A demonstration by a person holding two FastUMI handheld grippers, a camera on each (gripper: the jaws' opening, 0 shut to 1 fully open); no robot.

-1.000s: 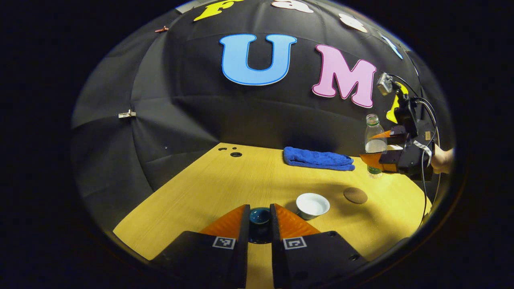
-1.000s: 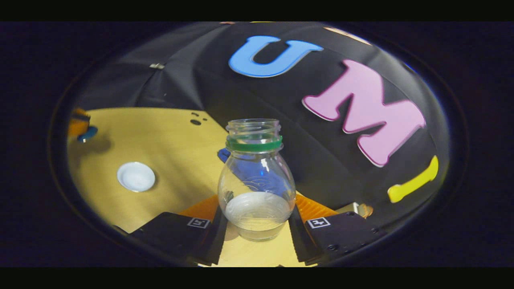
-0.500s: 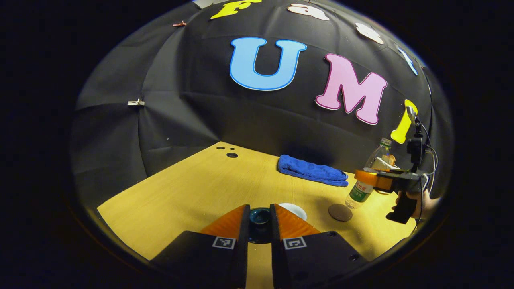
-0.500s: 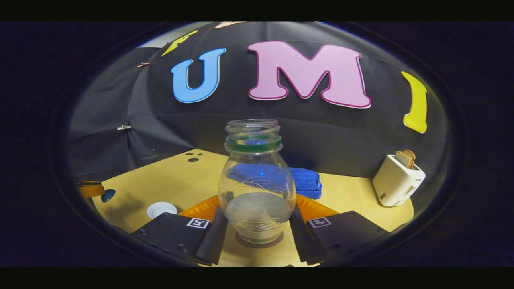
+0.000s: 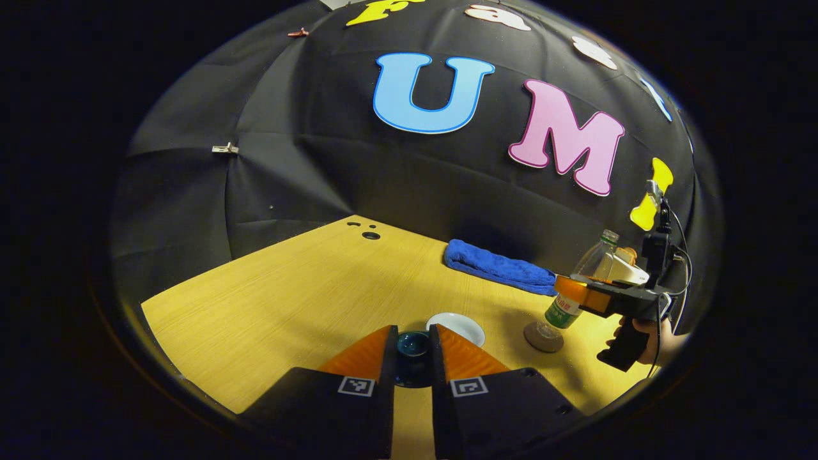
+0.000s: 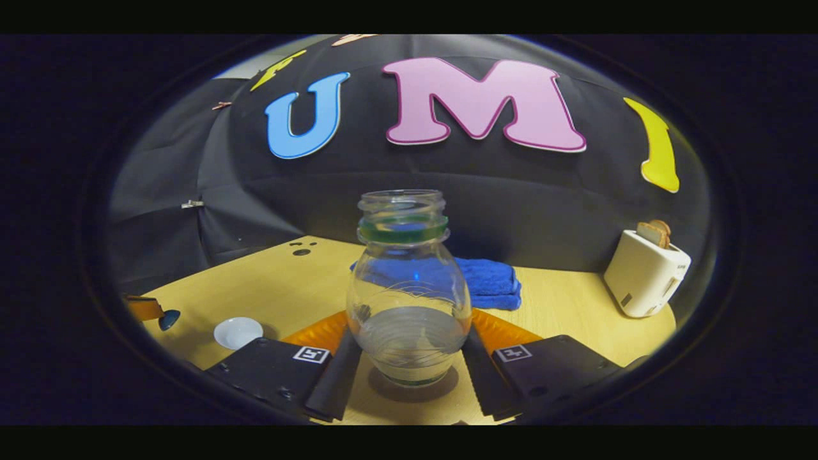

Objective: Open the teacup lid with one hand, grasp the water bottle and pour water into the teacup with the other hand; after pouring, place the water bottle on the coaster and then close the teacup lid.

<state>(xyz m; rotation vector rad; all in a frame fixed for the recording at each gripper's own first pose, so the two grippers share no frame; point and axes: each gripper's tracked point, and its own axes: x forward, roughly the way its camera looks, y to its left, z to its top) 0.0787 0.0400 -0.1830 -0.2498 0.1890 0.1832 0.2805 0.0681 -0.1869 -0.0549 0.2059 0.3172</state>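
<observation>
In the left gripper view, the left gripper (image 5: 413, 358) sits lowest and nearest, its jaws drawn close together and pressing on either side of the dark teal glazed teacup lid (image 5: 413, 345), which it holds above the pale wooden worktop (image 5: 287, 300). Just beyond the lid stands the small white ceramic teacup (image 5: 455, 326), uncovered, on the worktop. To its right lies the round brown coaster (image 5: 544, 338), and the base of the clear plastic water bottle with a green neck ring and no cap (image 5: 578, 291) meets it; the bottle leans to the right. The right gripper (image 5: 575, 295) is clamped around the bottle's middle, with a hand (image 5: 652, 332) on its grip. Farther back, a folded blue towel (image 5: 498, 267) lies near the black cloth wall (image 5: 307, 166).

In the right gripper view, the right gripper's jaws press on both sides of the bottle (image 6: 408, 300), which is about a third full of water, and the coaster (image 6: 415, 388) shows as a dark disc under its base. The teacup (image 6: 238, 332) is at the far left, with the lid (image 6: 169, 319) beyond it. A white toaster holding bread (image 6: 645, 271) stands on the right, well apart.
</observation>
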